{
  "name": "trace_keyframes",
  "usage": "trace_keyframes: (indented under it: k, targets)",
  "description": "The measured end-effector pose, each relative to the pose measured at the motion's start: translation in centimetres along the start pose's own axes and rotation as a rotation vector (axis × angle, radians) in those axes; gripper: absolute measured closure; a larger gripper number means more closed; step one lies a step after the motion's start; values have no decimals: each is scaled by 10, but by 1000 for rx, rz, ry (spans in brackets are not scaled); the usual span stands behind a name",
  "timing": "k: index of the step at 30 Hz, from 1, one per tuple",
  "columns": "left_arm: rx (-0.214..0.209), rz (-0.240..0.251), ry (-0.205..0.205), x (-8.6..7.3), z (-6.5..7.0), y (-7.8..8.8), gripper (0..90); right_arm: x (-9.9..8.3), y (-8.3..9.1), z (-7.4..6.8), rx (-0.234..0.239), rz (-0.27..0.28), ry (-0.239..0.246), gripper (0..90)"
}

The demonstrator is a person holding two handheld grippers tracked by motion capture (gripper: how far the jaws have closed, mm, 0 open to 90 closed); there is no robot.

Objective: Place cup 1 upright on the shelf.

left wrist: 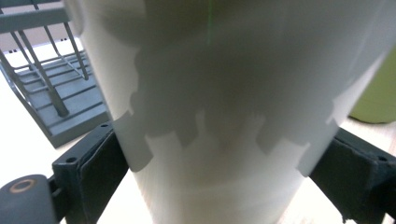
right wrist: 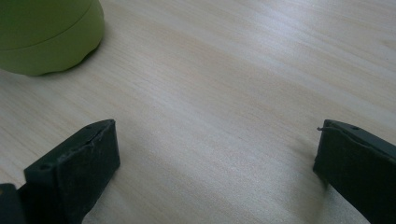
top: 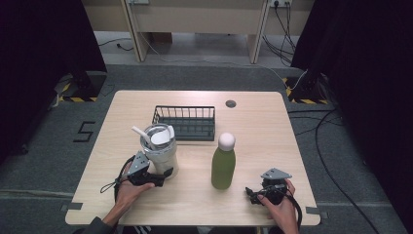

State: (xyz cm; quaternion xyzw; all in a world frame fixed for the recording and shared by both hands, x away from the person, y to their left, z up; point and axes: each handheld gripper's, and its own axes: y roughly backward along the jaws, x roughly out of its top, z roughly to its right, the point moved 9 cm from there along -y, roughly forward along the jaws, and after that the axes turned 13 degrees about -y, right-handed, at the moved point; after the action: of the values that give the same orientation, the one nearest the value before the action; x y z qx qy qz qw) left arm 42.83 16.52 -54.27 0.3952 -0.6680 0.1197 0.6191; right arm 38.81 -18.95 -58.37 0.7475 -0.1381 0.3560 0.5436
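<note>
A white tumbler with a silver rim, a lid and a white straw stands on the wooden table, left of centre. My left gripper is at its base. In the left gripper view both black jaws press against the sides of the tumbler, so the left gripper is shut on it. A green bottle with a white cap stands upright at the centre. My right gripper rests low to its right and stands open over bare wood, with the bottle's base ahead at the left.
A dark wire rack sits just behind the tumbler and appears beside it in the left gripper view. A round cable grommet lies near the far edge. The table's front edge is close under both hands.
</note>
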Motion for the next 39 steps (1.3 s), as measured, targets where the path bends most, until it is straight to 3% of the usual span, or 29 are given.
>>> trace_keyframes:
  k: [14,39]
  targets:
    - [7,62,38,2,-1,-7,102,0,0,1,0,2,8,3]
    - [4,54,34,8,-2,-11,113,0,0,0,1,-2,5,3]
